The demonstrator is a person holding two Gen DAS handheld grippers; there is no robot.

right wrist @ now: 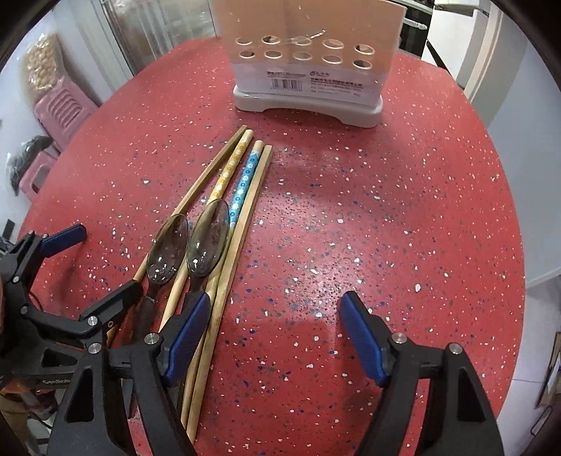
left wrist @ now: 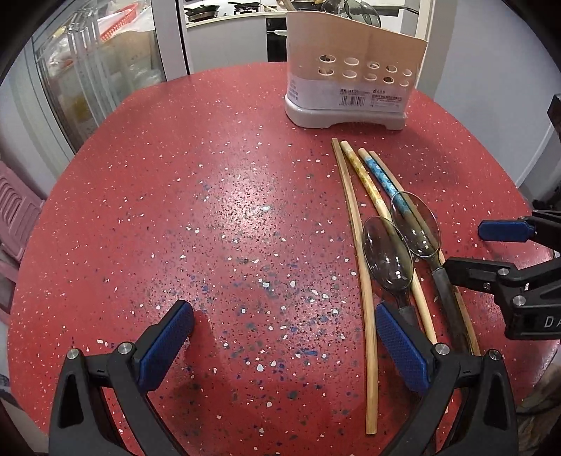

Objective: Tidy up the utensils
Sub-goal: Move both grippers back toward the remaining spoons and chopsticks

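Several wooden chopsticks [left wrist: 354, 217] [right wrist: 245, 210] lie side by side on the red speckled table [left wrist: 210, 210] [right wrist: 350, 210], one with a blue flower pattern [right wrist: 243, 182]. Two clear smoky plastic spoons [left wrist: 387, 254] [right wrist: 207, 242] rest on top of them. A beige utensil holder with round holes [left wrist: 354, 77] [right wrist: 305, 66] stands at the far side. My left gripper [left wrist: 284, 333] is open and empty, left of the utensils; its right finger is beside a spoon handle. My right gripper [right wrist: 275, 326] is open and empty, right of the utensils, its left finger over the chopsticks.
Pink plastic stools [right wrist: 59, 108] [left wrist: 14, 207] stand left of the table. A glass-door cabinet [left wrist: 91, 70] and a kitchen counter with pans [left wrist: 228, 14] are behind. The right gripper shows at the right edge of the left wrist view [left wrist: 491, 252].
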